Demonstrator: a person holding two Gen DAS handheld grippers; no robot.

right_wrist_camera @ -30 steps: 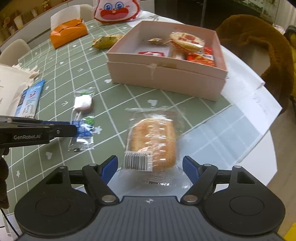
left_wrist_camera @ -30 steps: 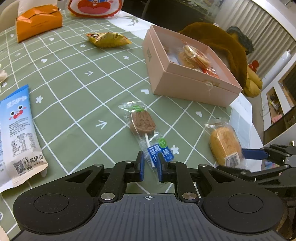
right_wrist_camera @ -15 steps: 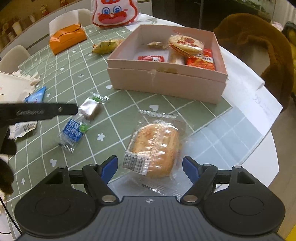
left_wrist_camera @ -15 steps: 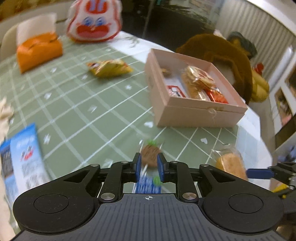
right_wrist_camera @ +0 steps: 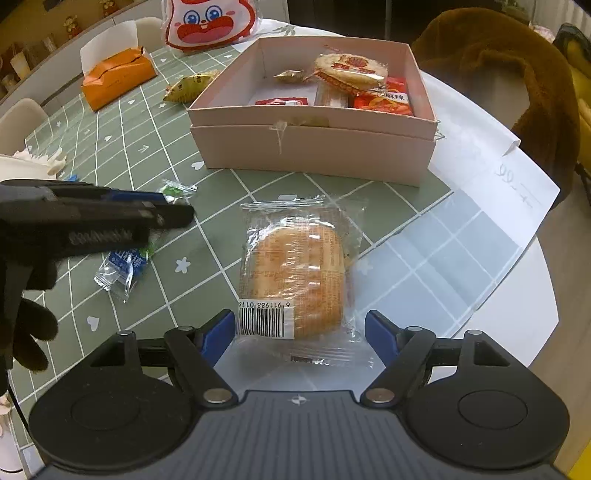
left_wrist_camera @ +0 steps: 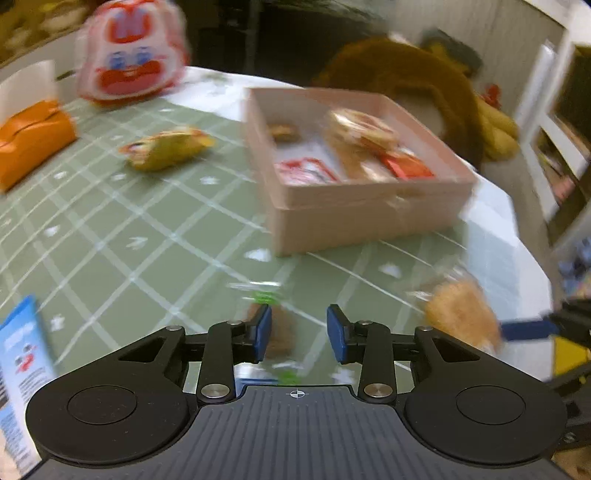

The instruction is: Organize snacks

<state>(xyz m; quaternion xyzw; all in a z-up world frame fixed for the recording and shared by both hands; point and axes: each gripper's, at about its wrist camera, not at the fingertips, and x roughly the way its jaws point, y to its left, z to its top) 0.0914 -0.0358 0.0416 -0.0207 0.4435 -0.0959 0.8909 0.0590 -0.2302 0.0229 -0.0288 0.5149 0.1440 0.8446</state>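
A chocolate lollipop in a clear wrapper lies on the green checked tablecloth, and my left gripper hovers over its upper half. In the blurred left wrist view the lollipop sits by the left pad, and the left gripper is opening, its pads not pressing on it. A wrapped bun lies in front of my right gripper, whose jaws stand open on either side of the packet's near end. The pink box beyond holds a round cracker and several small packets.
A yellow snack packet, an orange tissue box and a rabbit-face bag lie at the far left. A blue packet is near left. White paper and a brown plush thing are on the right, by the table's edge.
My left gripper's jaws, nearly shut a second ago, have parted. The left hand has swung, so the pink box is more central in its view. The lollipop now lies slantwise. The right gripper stays put.
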